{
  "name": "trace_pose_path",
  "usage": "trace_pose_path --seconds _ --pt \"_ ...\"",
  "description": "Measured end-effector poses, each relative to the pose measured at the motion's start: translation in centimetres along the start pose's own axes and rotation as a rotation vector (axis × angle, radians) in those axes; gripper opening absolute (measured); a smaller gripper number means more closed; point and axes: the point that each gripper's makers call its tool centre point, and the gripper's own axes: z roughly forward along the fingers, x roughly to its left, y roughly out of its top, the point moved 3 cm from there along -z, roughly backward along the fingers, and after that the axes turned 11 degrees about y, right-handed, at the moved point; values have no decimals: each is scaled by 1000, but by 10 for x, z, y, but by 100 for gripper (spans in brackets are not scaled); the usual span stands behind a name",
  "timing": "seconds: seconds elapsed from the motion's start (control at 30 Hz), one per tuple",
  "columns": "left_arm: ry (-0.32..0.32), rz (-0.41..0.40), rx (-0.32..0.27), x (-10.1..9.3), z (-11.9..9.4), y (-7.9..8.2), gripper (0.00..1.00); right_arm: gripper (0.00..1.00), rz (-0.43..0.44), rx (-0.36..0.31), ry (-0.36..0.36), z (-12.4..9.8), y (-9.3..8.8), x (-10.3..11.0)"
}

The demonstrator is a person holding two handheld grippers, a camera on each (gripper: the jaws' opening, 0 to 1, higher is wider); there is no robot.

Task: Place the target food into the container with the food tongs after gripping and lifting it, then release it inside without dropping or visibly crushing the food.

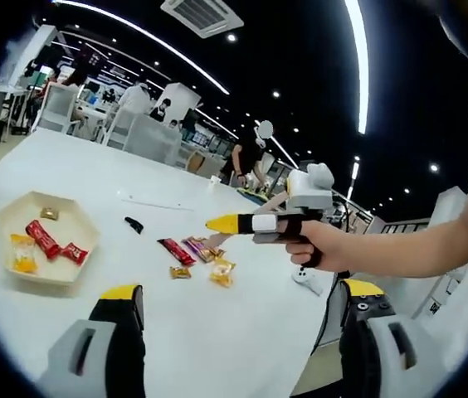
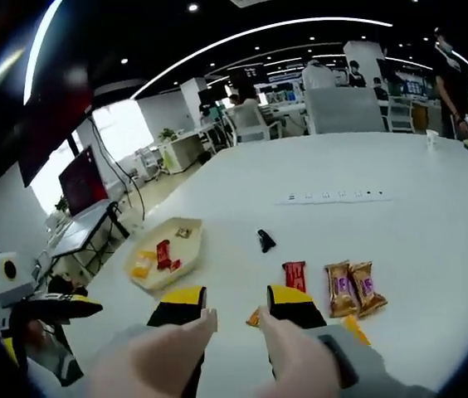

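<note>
Left gripper view: our left gripper [image 1: 238, 311] is spread above the table [image 1: 217, 332]; right gripper [image 2: 238, 308] spread near snacks [image 2: 350, 288]; tray [image 1: 18, 217] holds candies.

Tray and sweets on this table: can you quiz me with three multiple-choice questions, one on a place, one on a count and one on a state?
1. Where does the black item lie?
A. In the tray
B. On the table, between the tray and the red bar
C. In a gripper

2. How many red sweets lie in the tray?
A. None
B. Two
C. Five

3. How does the left gripper stand?
A. Open, holding nothing
B. Shut on a sweet
C. Shut on the tray

Answers:
1 B, it sits on the bare table with the tray on one side and the red bar on the other.
2 B, two red sweets show among the yellow ones.
3 A, its jaws stand wide apart with only table between.
</note>
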Motion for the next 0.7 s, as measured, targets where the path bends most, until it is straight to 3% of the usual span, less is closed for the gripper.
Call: trace_pose_path --seconds 0.03,0.23,0.33,0.47,0.6,0.7 --pt "17 -12 21 4 0 -1 99 29 -18 4 15 3 1 0" --pt "84 -25 4 17 1 2 99 29 -48 61 80 13 -5 -10" --pt "95 -32 -12 20 3 3 99 29 -78 61 104 13 -2 -15" --pt "105 -4 -1 24 5 -1 99 29 -79 110 135 24 -16 -21" --pt "117 -33 4 28 4 -5 99 29 -103 125 156 28 -21 -20" --pt "108 -11 10 26 5 -6 99 29 -110 130 158 27 -22 -20"
